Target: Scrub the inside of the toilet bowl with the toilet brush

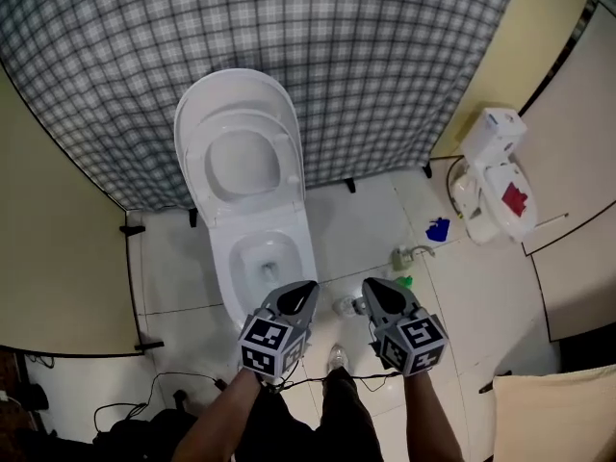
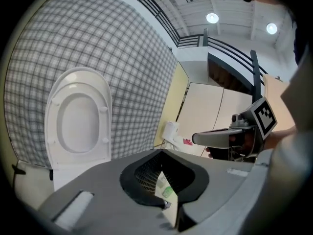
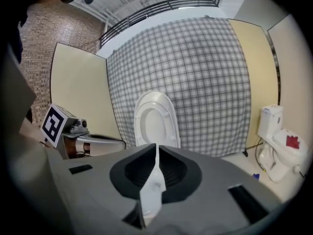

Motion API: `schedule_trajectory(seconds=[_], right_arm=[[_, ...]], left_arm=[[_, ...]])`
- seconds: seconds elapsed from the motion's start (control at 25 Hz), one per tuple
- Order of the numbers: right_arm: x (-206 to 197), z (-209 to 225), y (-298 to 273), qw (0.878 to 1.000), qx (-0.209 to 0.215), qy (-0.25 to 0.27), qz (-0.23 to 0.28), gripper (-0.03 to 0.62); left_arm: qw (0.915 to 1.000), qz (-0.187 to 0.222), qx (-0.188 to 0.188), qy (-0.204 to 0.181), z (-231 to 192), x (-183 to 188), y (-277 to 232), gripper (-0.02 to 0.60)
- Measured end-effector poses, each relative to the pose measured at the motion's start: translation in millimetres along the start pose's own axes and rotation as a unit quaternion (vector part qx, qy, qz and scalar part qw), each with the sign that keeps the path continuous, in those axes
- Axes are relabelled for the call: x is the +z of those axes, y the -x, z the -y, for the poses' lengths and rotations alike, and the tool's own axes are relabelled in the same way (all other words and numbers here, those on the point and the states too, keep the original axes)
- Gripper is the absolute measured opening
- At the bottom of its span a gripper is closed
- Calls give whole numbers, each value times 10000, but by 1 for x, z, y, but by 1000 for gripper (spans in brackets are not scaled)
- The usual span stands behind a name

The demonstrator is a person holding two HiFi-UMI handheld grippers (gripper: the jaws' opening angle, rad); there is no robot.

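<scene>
I find the white ceramic toilet bowl (image 1: 227, 279) standing open against the grey checked curtain (image 1: 385, 56), with its white plastic seat and lid (image 1: 241, 152) raised upright. The left gripper (image 1: 300, 293) hovers over the toilet's near rim, fingers clenched on nothing. The right gripper (image 1: 372, 293) hangs just right of the toilet, above the tiled floor (image 1: 356, 229), fingers likewise clenched and empty. A small blue item (image 1: 438, 229) lies further right of the toilet.

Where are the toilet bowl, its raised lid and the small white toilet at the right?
toilet bowl (image 1: 227, 268), head view, left rim.
raised lid (image 1: 243, 162), head view, its middle.
small white toilet (image 1: 487, 177), head view, its body.
</scene>
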State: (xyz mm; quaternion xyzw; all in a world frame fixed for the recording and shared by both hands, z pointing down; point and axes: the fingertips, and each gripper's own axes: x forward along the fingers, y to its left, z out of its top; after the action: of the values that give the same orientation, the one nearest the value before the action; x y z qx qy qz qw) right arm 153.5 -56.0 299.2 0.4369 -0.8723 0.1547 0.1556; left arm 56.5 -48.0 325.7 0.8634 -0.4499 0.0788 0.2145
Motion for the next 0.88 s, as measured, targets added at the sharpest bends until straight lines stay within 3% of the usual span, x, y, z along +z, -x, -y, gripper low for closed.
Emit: schedule_trajectory(seconds=[0.28,0.36,0.84,0.88], right_arm=[[-106,42,-7,9961,-542,-306,-632,34],[-143,53,-11,9936,-555,-443,-875,169],[-331,118,-75,9753,-731,-594,-1998,178],[-342,123,-80,9737,-740,-605,-2069,233]], left_arm=[[9990,-350,-242,103,-1,-76,-39,10],[9986,-447,-248,165,-3,-99,-51,10],[9932,-1112,-138,323,-17,-227,-113,11],[9926,-1164,-125,329,-18,-235,-117,11]])
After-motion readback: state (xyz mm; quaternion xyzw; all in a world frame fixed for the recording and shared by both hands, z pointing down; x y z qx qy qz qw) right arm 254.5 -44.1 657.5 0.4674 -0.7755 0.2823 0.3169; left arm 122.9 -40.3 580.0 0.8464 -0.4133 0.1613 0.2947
